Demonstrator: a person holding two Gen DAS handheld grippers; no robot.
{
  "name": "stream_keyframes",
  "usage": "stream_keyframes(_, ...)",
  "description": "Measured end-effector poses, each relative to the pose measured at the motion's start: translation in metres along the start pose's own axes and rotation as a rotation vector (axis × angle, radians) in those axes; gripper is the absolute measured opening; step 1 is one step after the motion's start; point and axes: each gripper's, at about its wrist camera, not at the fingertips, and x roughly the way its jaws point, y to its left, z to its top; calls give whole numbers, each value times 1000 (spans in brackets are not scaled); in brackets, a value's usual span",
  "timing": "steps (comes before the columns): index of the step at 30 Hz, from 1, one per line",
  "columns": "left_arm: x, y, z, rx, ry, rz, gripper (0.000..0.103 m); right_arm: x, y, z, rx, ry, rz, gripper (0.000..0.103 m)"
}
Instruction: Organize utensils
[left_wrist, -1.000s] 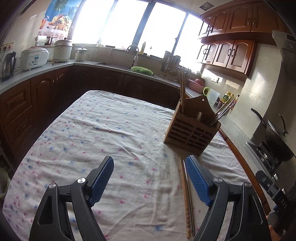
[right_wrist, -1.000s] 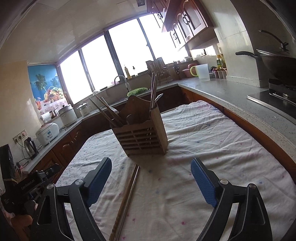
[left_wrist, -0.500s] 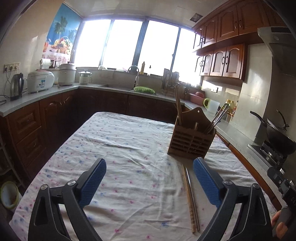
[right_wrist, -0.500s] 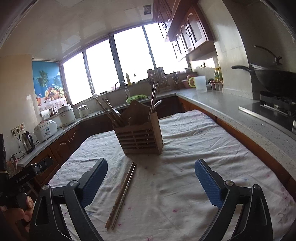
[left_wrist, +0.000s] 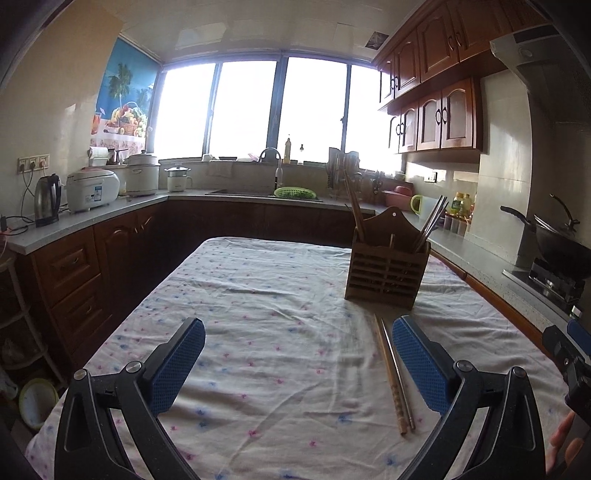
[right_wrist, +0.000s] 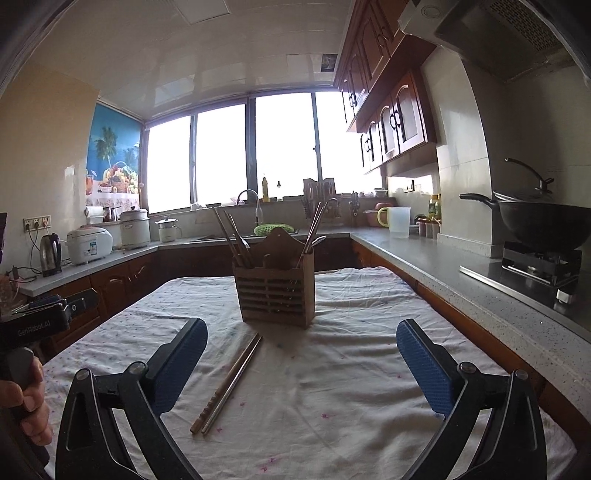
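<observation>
A wooden slatted utensil holder (left_wrist: 386, 273) stands upright on the cloth-covered table (left_wrist: 258, 314), with chopsticks sticking out of both end compartments. It also shows in the right wrist view (right_wrist: 277, 288). A wooden chopstick (left_wrist: 389, 373) and a metal chopstick (left_wrist: 398, 373) lie side by side on the cloth in front of the holder; in the right wrist view the pair (right_wrist: 227, 382) lies diagonally. My left gripper (left_wrist: 297, 354) is open and empty, above the cloth left of the pair. My right gripper (right_wrist: 301, 356) is open and empty, above the cloth right of the pair.
Kitchen counters run around the table on three sides. A wok (right_wrist: 543, 218) sits on a stove at the right. A kettle (left_wrist: 48, 199) and rice cookers (left_wrist: 92, 188) stand on the left counter. A sink with a green basket (left_wrist: 295, 192) is at the back.
Both grippers have risen and tilted up and drawn back from the holder, so more of the kitchen shows. Both stayed open. The holder and the chopsticks have not moved.
</observation>
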Motion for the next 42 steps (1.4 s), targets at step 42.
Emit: stream_keyframes(42,-14,-5,-27,61,-1,52,102,-12,0,-23,17,20,3,103)
